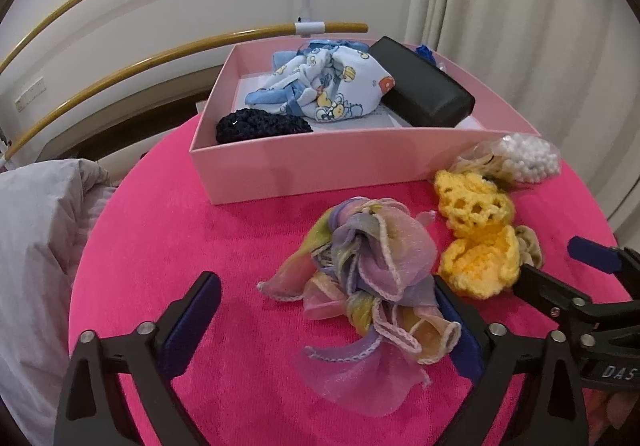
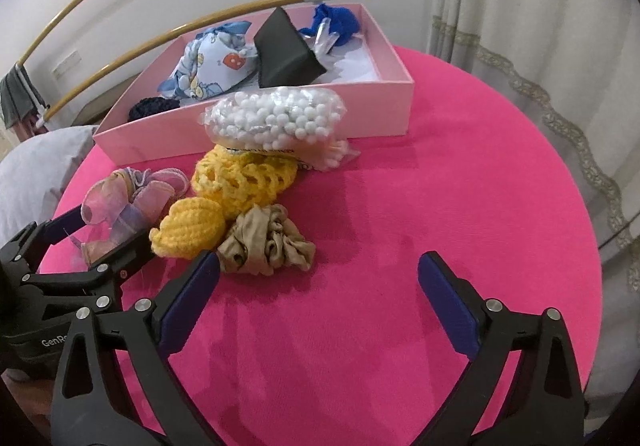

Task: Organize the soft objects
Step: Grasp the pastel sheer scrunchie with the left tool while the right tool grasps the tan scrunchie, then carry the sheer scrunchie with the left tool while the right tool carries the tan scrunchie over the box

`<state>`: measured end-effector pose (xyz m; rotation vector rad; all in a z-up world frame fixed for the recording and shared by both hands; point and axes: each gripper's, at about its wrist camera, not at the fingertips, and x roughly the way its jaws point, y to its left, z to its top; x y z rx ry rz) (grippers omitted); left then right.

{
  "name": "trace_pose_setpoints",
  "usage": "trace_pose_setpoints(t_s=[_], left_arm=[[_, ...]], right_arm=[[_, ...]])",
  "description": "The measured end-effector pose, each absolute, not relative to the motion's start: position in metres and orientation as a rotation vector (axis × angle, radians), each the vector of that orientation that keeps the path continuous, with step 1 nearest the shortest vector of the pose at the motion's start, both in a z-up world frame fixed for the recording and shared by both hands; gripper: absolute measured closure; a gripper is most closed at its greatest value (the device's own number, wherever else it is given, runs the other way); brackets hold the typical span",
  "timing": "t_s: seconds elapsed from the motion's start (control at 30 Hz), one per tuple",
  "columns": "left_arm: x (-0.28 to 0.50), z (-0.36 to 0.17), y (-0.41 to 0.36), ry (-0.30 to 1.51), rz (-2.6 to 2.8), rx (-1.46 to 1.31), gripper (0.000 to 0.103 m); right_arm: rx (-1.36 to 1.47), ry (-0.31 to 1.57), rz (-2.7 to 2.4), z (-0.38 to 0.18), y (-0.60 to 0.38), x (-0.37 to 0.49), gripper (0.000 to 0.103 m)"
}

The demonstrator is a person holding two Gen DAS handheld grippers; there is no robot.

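Observation:
A pastel organza scarf (image 1: 360, 270) lies bunched on the pink round table (image 1: 208, 242). My left gripper (image 1: 328, 310) is open, jaws on either side of the scarf's near part; it also shows in the right wrist view (image 2: 104, 230) around the scarf (image 2: 128, 198). A yellow crochet piece (image 1: 476, 234) (image 2: 236, 182), a beige scrunchie (image 2: 264, 242) and a bag of white balls (image 2: 276, 118) lie right of it. My right gripper (image 2: 320, 282) is open and empty, just in front of the scrunchie.
A pink box (image 1: 304, 166) at the table's far side holds a printed baby cloth (image 1: 320, 86), a black case (image 1: 420, 82), a dark crochet piece (image 1: 260, 126) and a blue item (image 2: 336, 22). A grey pillow (image 1: 36, 246) lies left. Curtains hang right.

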<state>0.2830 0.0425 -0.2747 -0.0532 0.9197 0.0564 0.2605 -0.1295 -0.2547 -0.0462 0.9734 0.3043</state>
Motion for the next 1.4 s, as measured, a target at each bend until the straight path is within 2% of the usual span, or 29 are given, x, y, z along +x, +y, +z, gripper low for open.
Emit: trace_pose_setpoints(t_s=[0.1,0.17,0.23,0.3,0.37,0.43,0.53,0.67,1.4], left_arm=[[0.285,-0.275,0.045,0.926,0.036,-0.07,0.023],[0.286,-0.277,0.047,0.935,0.025,-0.075,0.033],[0.286,-0.277,0.047,0.931,0.022,-0.075,0.041],[0.286,-0.276,0.047,0.929,0.015,-0.078,0.049],[0.286,-0.275,0.048,0.929,0.006,-0.084,0.057],[0.285,-0.273,0.048,0.927,0.002,-0.091,0.061],[0.282,-0.27,0.046,0.921,-0.003,-0.094,0.068],[0.275,-0.264,0.045,0.91,-0.015,-0.112,0.071],[0.191,-0.188,0.018,0.789,-0.017,-0.051,0.071]], right_arm=[[-0.057,0.97,0.314,-0.256,-0.123,0.266,0.007],[-0.06,0.975,0.325,-0.259,-0.118,0.27,0.027],[-0.076,0.971,0.334,-0.262,-0.113,0.271,0.03],[-0.083,0.96,0.345,-0.262,-0.11,0.27,0.039],[-0.07,0.954,0.352,-0.261,-0.112,0.268,0.058],[-0.058,0.952,0.358,-0.26,-0.115,0.267,0.068],[-0.041,0.953,0.357,-0.259,-0.122,0.263,0.074],[-0.028,0.953,0.345,-0.257,-0.13,0.257,0.076],[0.032,0.827,0.394,-0.189,-0.154,0.19,0.077]])
